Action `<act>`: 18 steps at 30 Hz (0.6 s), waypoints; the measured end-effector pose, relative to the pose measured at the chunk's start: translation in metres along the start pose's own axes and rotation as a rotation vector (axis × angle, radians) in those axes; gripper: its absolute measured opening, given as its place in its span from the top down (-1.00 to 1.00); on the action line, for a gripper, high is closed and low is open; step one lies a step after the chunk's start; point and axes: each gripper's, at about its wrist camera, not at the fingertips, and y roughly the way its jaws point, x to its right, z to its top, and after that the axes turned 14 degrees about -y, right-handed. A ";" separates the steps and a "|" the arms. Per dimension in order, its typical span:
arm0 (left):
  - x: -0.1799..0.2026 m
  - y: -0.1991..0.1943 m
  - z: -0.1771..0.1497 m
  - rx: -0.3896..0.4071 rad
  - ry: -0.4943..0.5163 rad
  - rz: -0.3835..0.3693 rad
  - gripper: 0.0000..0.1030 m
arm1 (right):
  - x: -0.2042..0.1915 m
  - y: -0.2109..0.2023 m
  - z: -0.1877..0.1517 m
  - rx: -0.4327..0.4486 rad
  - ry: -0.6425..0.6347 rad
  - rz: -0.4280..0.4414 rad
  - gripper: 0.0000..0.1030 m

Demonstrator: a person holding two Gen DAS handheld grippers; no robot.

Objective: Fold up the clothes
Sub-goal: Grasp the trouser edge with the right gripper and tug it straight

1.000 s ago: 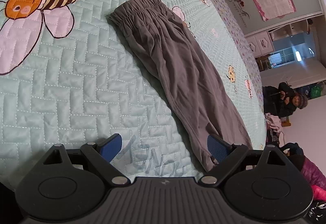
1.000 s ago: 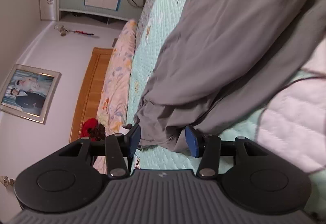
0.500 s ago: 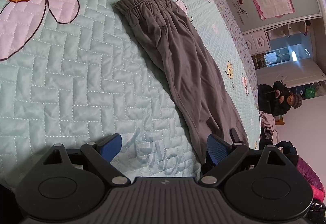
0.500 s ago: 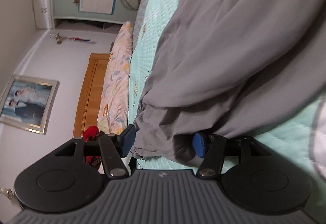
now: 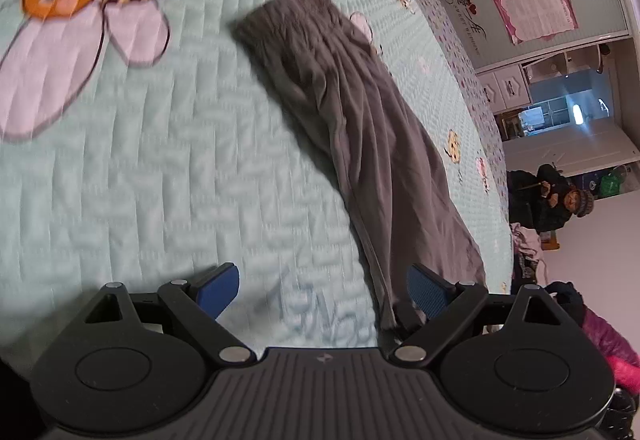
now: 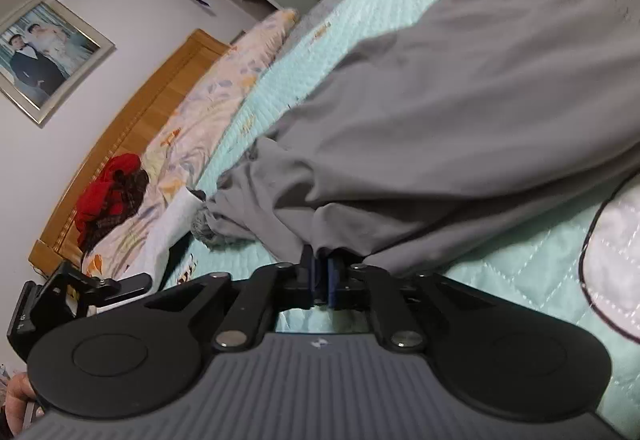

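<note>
Grey trousers lie folded lengthwise on the mint quilted bedspread, waistband far, leg cuffs near. My left gripper is open just above the quilt; its right fingertip touches the cuff end, and nothing sits between the pads. In the right wrist view the same trousers fill the frame, bunched at the near end. My right gripper is shut on a pinch of that grey fabric, which is lifted off the quilt.
A pillow and a red garment lie by the wooden headboard. A seated person and a pink garment are beyond the bed's edge. Bee and flower print marks the quilt.
My right gripper has closed on the trouser fabric and raised it. The trousers have wrinkled and shifted; the left gripper stays open by the cuffs.
</note>
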 end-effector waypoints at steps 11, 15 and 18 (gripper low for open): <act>0.008 0.036 0.080 0.107 -0.130 -0.028 -0.78 | -0.006 0.013 0.008 0.007 -0.001 0.028 0.18; 0.007 0.053 0.103 0.126 -0.229 -0.065 -0.83 | -0.005 0.017 0.009 -0.001 0.006 0.030 0.18; 0.013 0.062 0.110 0.153 -0.232 -0.047 -0.75 | -0.005 0.020 0.010 -0.007 0.012 0.032 0.19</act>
